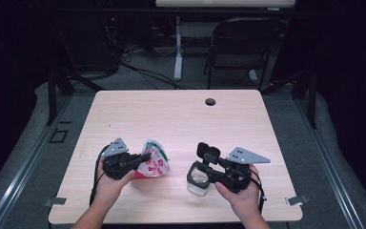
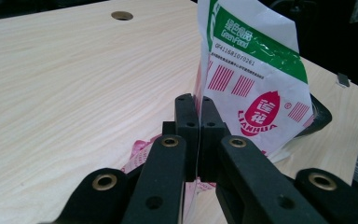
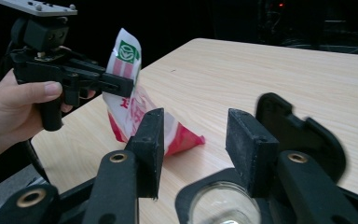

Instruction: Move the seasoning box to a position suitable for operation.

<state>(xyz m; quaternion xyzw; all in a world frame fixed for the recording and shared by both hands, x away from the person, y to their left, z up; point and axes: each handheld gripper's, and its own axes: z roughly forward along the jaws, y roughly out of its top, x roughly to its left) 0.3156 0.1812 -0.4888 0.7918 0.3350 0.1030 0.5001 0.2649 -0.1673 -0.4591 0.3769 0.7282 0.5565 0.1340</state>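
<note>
A white plastic bag (image 1: 155, 162) printed in red and green stands tilted on the wooden table (image 1: 171, 114), left of centre near the front. My left gripper (image 1: 145, 156) is shut on the bag's edge; in the left gripper view the jaws (image 2: 196, 100) meet on the film and the bag (image 2: 251, 79) rises behind them. To the right stands a clear jar (image 1: 198, 187) with a black collar and an upright flip lid (image 1: 208, 151). My right gripper (image 1: 202, 168) grips the collar. In the right gripper view, the jar mouth (image 3: 223, 207) lies low between the jaws (image 3: 200, 126), the lid (image 3: 303, 135) behind.
The table has a round cable hole (image 1: 210, 101) at the back centre. A folding chair (image 1: 243, 43) and cables stand on the floor beyond the far edge. Small metal clips (image 1: 295, 200) sit at the front corners. The right gripper view shows a hand (image 3: 14, 112) holding the left gripper (image 3: 130, 86).
</note>
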